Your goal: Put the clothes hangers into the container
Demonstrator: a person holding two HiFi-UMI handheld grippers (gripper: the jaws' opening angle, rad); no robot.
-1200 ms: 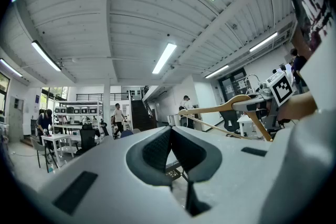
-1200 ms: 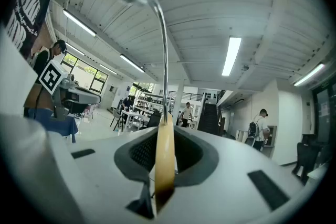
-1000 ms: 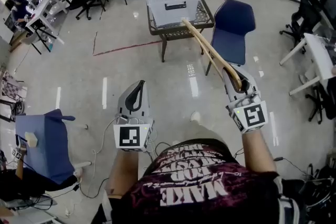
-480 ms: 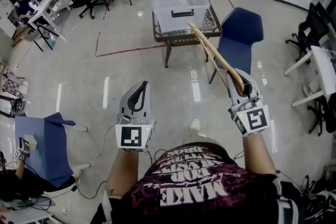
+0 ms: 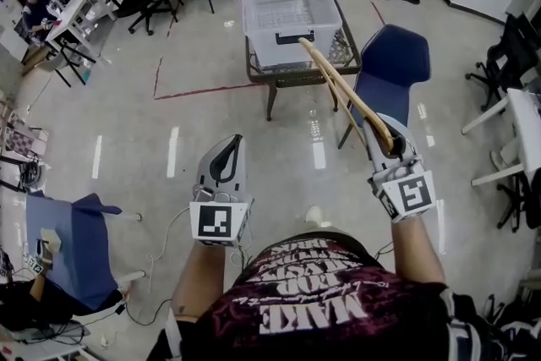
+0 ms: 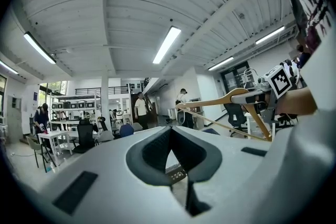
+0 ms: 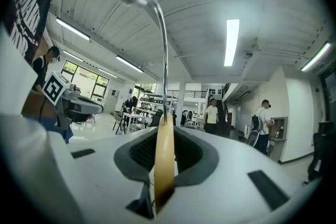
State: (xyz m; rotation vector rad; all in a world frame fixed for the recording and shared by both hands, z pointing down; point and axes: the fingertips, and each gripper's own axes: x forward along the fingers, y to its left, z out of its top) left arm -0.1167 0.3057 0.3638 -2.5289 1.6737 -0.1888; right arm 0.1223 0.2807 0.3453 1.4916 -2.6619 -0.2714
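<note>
Head view: person stands on a shiny floor, both grippers held out level in front. Right gripper [image 5: 385,135] is clamped on a wooden clothes hanger [image 5: 342,86], which sticks out forward and to the left from the jaws. The hanger's far end lines up in the picture with the near edge of the small table [image 5: 269,73]; whether it reaches that far is not clear. A clear plastic container [image 5: 287,0] sits on that table, well apart from both grippers, no lid on it, and looks empty. A blue chair [image 5: 390,55] stands just right of the table.

Left gripper [image 5: 225,150] is beside the right one, lower left in the frame, carrying nothing.

Left gripper view: left gripper [image 6: 170,131] has its jaws together, tips meeting, nothing between them. The hanger [image 6: 220,98] and the right gripper's marker cube [image 6: 281,78] show off to the right.

Right gripper view: right gripper [image 7: 163,136] has its jaws pressed on the hanger's wooden bar [image 7: 164,160], which stands edge-on between the pads. The metal hook [image 7: 157,18] curves up over the top.
</note>
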